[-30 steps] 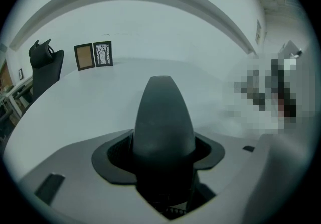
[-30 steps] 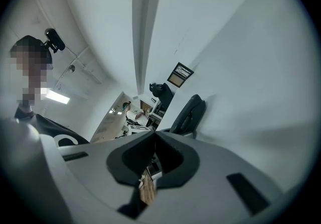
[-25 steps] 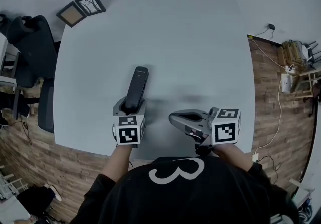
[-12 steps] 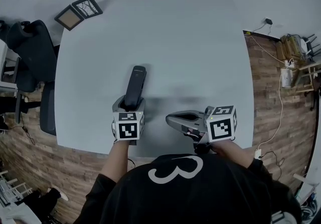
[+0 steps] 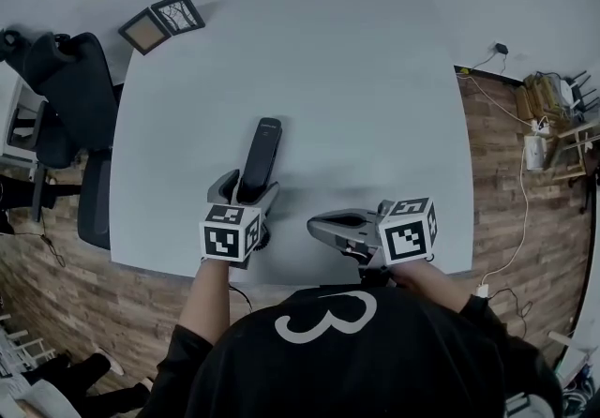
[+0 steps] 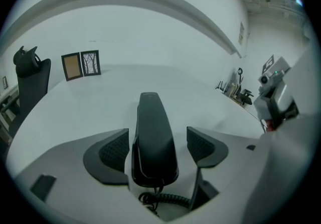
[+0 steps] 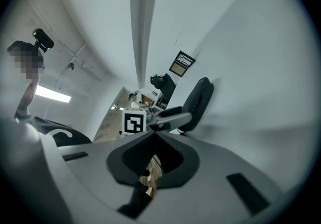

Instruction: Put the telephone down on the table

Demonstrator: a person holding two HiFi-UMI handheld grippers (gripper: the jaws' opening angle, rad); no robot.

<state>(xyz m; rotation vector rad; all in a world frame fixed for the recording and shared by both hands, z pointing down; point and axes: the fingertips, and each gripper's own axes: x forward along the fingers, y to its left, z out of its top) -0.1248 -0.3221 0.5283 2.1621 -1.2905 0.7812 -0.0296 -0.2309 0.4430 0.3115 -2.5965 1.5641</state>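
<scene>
L hand-held gripper (image 5: 246, 191): jaws opening, pads clear of telephone (image 5: 262, 154) (coiled cord (image 6: 168, 199) at near end). Telephone lies on surface (image 5: 356, 79). R hand-held gripper (image 5: 317, 224): jaws together, empty.

The left gripper (image 5: 251, 191) is opening, seemingly releasing the telephone (image 5: 262, 152) it had clamped.

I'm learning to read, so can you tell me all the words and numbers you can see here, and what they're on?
"3": a big white numeral on the person's black shirt.
Marker cubes: only black-and-white square patterns, with no letters or numbers.
Telephone: no print that can be read.
Picture frames: too small to tell whether they carry any writing.
</scene>
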